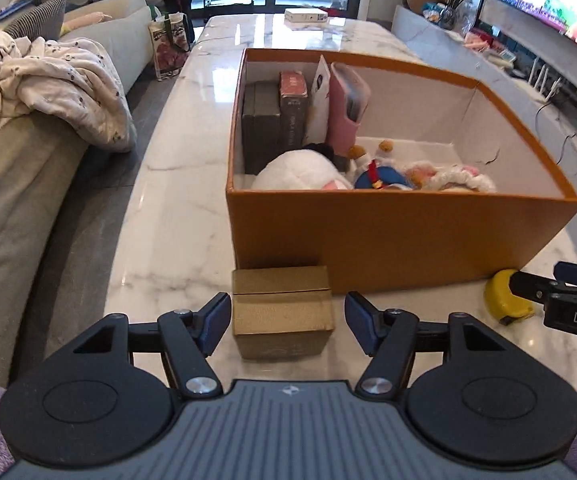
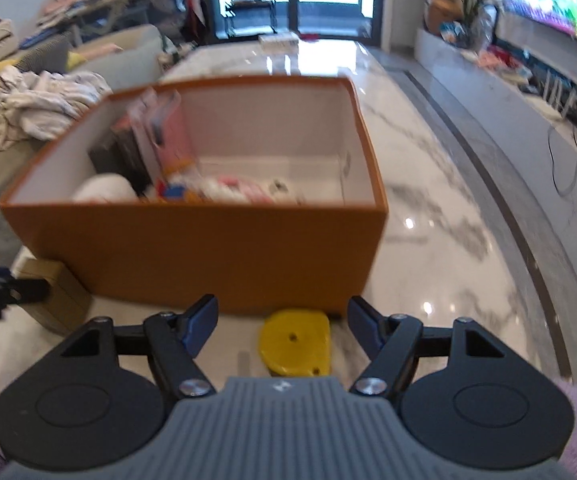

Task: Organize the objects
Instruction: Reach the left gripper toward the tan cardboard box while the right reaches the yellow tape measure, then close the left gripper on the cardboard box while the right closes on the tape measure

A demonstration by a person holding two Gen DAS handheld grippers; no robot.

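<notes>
Right now we have two targets on the counter (image 1: 168, 216), both just in front of the orange box (image 1: 388, 236). Our left claw (image 1: 286, 322) stands spread around the small cardboard box (image 1: 282, 316), its pads clear of the sides. Our right claw (image 2: 282, 326) is likewise spread, the yellow tape measure (image 2: 294, 342) lying flat between its fingers, untouched. Each claw need only close.

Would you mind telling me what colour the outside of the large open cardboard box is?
Orange outside, white inside; the large open cardboard box shows best in the left wrist view.
</notes>
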